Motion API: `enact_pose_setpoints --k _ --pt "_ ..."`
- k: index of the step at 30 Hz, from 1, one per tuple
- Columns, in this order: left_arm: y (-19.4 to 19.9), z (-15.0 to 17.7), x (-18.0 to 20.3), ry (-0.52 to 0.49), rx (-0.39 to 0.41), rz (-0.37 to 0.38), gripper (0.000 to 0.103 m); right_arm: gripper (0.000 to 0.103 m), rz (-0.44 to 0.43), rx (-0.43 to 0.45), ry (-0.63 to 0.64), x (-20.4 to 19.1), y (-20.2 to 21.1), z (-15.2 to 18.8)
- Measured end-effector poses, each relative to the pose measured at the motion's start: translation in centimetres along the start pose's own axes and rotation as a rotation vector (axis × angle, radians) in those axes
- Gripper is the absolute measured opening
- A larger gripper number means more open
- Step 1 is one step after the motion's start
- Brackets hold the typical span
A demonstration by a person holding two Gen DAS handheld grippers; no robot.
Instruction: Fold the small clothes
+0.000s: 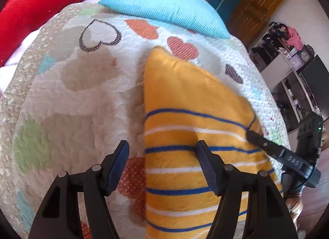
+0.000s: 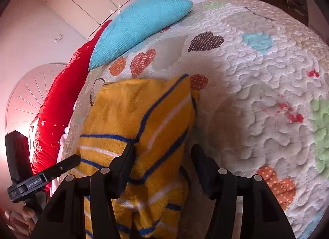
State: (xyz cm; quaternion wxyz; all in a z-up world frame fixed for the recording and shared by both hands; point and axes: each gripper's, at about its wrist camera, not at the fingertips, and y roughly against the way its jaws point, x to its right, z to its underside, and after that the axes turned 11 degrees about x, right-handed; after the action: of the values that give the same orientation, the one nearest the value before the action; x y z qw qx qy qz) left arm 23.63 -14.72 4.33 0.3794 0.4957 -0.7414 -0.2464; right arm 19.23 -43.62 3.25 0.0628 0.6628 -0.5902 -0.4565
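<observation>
Left gripper [image 1: 164,167] hovered low over the near left edge of the yellow striped garment [image 1: 195,103], jaws spread wide, gripping nothing; one finger over the quilt, the other over the cloth. Right gripper [image 2: 163,167] also had its jaws spread, with a raised fold of the garment [image 2: 139,127] bunched between and under the fingers; couldn't tell whether they touched it.

The garment lay on the heart-print quilt [image 1: 67,99], already doubled over, one corner turned in so the stripes ran at two angles. Judged partway done: at least one fold in, edges untidy, probably another fold and flattening left.

Farther back, a blue cushion [image 1: 164,6] and a red cushion [image 1: 47,2] sat on the bed.
</observation>
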Motion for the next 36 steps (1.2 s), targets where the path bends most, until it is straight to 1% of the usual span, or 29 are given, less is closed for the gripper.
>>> enact_pose_setpoints --k 1,2,4,6,7,8,9,10,11,12,13,14,16,17,18,19,20,21,24,25,27,28,29,30,31,32,34,35,36 --pt "1.0 0.4 -0.7 0.021 0.014 0.025 0.066 0.062 0.02 0.037 0.015 -0.3 1.4 -0.1" --pt "2.1 0.8 -1.1 0.037 0.037 0.036 0.066 0.062 0.021 0.074 0.033 -0.9 2.9 -0.2" --pt "4.2 1.7 -1.3 0.043 0.092 0.056 0.066 0.062 -0.04 0.112 0.049 -2.3 5.3 -0.4" --pt "5.9 2.8 -1.0 0.03 0.136 0.086 0.067 0.062 -0.159 0.098 0.029 -3.6 6.8 0.0" --pt "6.3 3.4 -0.8 0.025 0.144 0.094 0.068 0.062 -0.227 0.072 0.007 -4.2 6.7 0.5" --pt "6.3 4.0 -0.5 0.018 0.141 0.095 0.068 0.062 -0.285 0.037 -0.017 -4.5 6.4 1.3" --pt "5.8 4.6 -0.2 0.001 0.128 0.096 0.068 0.062 -0.313 0.004 -0.035 -4.7 5.7 2.1" --pt "5.3 5.2 0.3 -0.021 0.105 0.088 0.069 0.062 -0.3 -0.018 -0.044 -4.4 5.1 3.0" --pt "4.5 6.0 0.4 -0.038 0.078 0.066 0.069 0.062 -0.255 -0.028 -0.045 -3.9 4.5 4.0" --pt "3.7 6.9 0.3 -0.044 0.056 0.045 0.069 0.057 -0.211 -0.035 -0.056 -2.9 3.9 4.8" --pt "3.6 7.6 0.4 -0.038 0.044 0.047 0.074 0.055 -0.193 -0.044 -0.084 -1.7 3.3 5.5" --pt "3.2 8.2 0.1 -0.025 0.032 0.053 0.081 0.048 -0.19 -0.044 -0.118 -0.5 3.2 6.2" --pt "3.3 8.8 -0.6 0.007 0.016 0.06 0.082 0.048 -0.215 -0.03 -0.168 0.7 4.3 7.0" --pt "3.8 9.0 -0.9 0.016 0.017 0.065 0.082 0.048 -0.196 -0.023 -0.157 0.9 5.1 7.3" --pt "4.5 9.2 -1.1 0.023 0.021 0.061 0.082 0.049 -0.167 -0.012 -0.132 0.7 5.9 7.6" --pt "5.2 9.6 -1.4 0.028 0.023 0.052 0.082 0.053 -0.142 -0.003 -0.109 0.6 6.7 7.9" --pt "6.1 10.1 -1.7 0.031 0.029 0.042 0.082 0.066 -0.098 0.003 -0.088 0.4 7.3 8.2" --pt "7.1 10.5 -1.8 0.03 0.044 0.03 0.082 0.068 -0.067 0.017 -0.067 0.2 7.9 8.5" --pt "10.8 11.9 -2.3 -0.009 0.134 -0.036 0.082 0.068 -0.026 0.066 -0.023 -0.5 10.4 9.4" --pt "12.6 12.5 -2.0 -0.035 0.185 -0.079 0.082 0.068 -0.016 0.09 -0.003 -0.7 11.4 9.7" --pt "16.1 13.4 -1.2 -0.105 0.316 -0.192 0.083 0.068 0.005 0.133 0.042 -1.8 13.0 10.5" --pt "17.8 14.0 -0.7 -0.142 0.396 -0.251 0.088 0.068 0.023 0.149 0.067 -2.5 13.7 11.2" --pt "19.7 14.6 -0.1 -0.179 0.488 -0.309 0.099 0.068 0.046 0.162 0.094 -3.1 14.2 11.8" --pt "21.5 15.3 0.4 -0.208 0.573 -0.355 0.103 0.069 0.065 0.173 0.121 -3.7 14.8 12.5" --pt "23.0 15.9 0.8 -0.227 0.645 -0.388 0.103 0.069 0.081 0.18 0.142 -4.0 15.4 13.3" --pt "24.4 16.4 1.2 -0.238 0.699 -0.406 0.103 0.07 0.097 0.187 0.158 -4.5 15.9 14.1" --pt "26.6 17.0 1.6 -0.245 0.758 -0.42 0.103 0.071 0.124 0.202 0.186 -5.1 16.8 15.6" --pt "27.4 17.2 1.9 -0.241 0.766 -0.43 0.103 0.072 0.136 0.208 0.193 -5.5 17.2 16.2" --pt "28.0 17.4 1.9 -0.238 0.763 -0.425 0.103 0.073 0.143 0.213 0.194 -5.6 17.7 16.7"
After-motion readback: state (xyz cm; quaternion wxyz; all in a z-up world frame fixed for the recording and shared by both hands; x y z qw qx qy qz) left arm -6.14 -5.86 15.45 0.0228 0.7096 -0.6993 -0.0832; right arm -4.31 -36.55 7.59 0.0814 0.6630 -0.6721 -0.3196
